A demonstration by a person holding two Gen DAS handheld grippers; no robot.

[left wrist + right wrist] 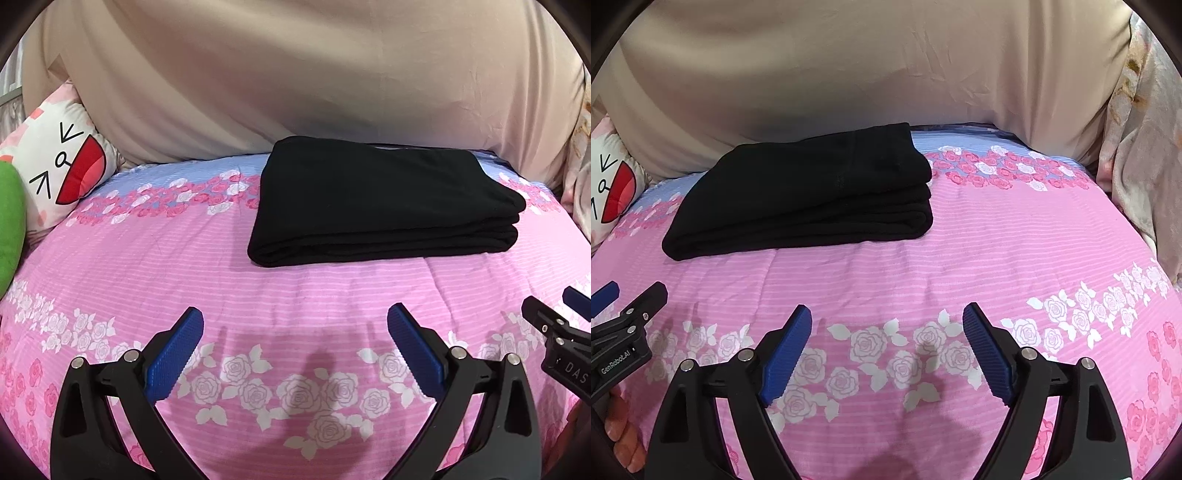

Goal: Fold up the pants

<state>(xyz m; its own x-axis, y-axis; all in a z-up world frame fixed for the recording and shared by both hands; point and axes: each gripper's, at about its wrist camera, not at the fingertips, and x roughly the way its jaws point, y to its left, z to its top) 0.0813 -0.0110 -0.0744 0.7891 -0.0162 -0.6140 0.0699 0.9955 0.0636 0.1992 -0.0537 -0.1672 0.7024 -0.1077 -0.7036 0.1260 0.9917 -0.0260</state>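
The black pants [384,201] lie folded in a neat flat stack on the pink floral bedspread [184,266], towards the far side. They also show in the right wrist view [809,199], left of centre. My left gripper [295,317] is open and empty, hovering over the bedspread well short of the pants. My right gripper [886,314] is open and empty, also short of the pants and to their right. The right gripper's tip shows at the right edge of the left wrist view [550,317]; the left gripper's tip shows at the left edge of the right wrist view [631,299].
A large beige cushion [295,81] stands behind the pants. A white cartoon-face pillow [62,162] and a green soft item [9,229] lie at the left. A pale floral blanket [1141,147] hangs at the right.
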